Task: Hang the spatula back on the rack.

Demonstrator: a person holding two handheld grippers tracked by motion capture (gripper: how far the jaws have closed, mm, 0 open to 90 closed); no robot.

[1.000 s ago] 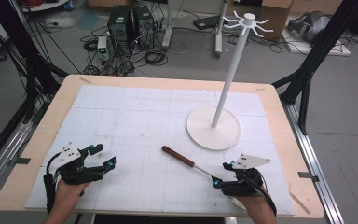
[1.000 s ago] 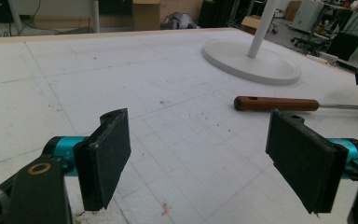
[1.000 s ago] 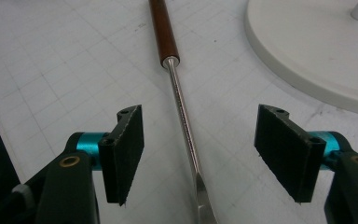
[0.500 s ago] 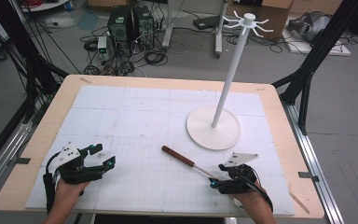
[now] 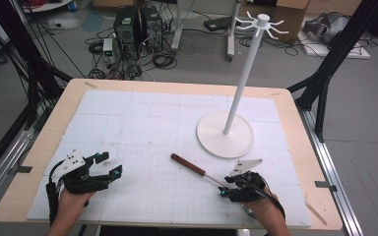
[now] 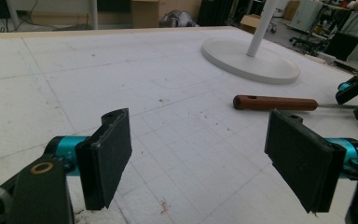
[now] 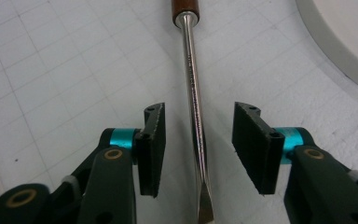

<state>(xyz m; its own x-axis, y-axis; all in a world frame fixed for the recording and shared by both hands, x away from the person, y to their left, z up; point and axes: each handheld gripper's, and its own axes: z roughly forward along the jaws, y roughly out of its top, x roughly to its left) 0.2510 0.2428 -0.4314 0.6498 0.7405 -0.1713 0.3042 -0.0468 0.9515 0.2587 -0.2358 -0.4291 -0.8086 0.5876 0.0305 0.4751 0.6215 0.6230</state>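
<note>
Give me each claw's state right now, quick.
Left claw: open, nothing between its jaws.
Right claw: open, jaws just closing around the screwdriver shaft, pads not yet touching it.

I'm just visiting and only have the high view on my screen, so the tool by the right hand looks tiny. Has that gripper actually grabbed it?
Observer: Not yet. In the right gripper view the right gripper has the screwdriver shaft between its jaws, with a gap on each side; they have just been closing.
Operator: Which end is nearest that hand?
Observer: The flat metal tip; the brown handle points away.
Operator: And the left one?
Observer: The left gripper view shows its jaws wide apart with nothing between them, facing the white stand.
</note>
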